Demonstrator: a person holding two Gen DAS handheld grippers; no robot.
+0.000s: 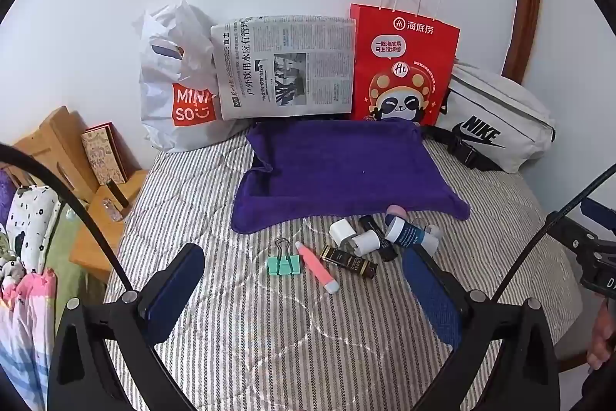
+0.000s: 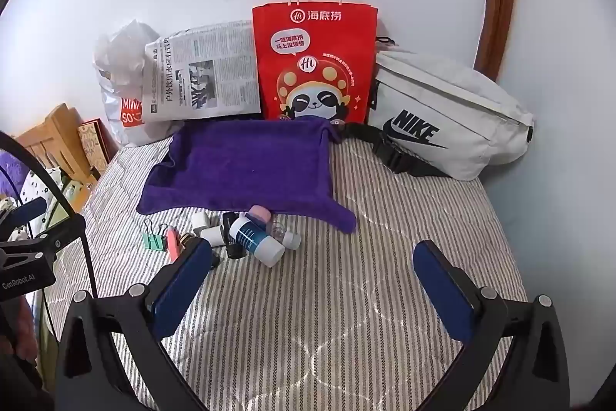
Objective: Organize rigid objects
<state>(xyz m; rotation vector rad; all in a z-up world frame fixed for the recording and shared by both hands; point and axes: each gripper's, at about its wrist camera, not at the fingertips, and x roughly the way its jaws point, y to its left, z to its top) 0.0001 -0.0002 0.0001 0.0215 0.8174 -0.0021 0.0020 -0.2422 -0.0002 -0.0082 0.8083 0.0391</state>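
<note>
A purple towel point(image 1: 342, 172) lies on the striped bed; it also shows in the right wrist view point(image 2: 246, 172). Just in front of its near edge lies a cluster of small items: a green binder clip point(image 1: 283, 262), a pink tube point(image 1: 317, 268), a black and gold tube point(image 1: 348, 260), a white charger plug point(image 1: 340, 232), and a blue and white bottle point(image 1: 404, 234) point(image 2: 254, 239). My left gripper point(image 1: 304, 280) is open and empty, hovering just short of the cluster. My right gripper point(image 2: 315, 268) is open and empty, to the right of the cluster.
Against the white wall stand a Miniso plastic bag point(image 1: 181, 91), a folded newspaper point(image 1: 285, 64), a red paper bag point(image 1: 404, 64) and a white Nike waist bag point(image 1: 496, 126). A wooden bedside stand point(image 1: 92, 218) with a book is at the left.
</note>
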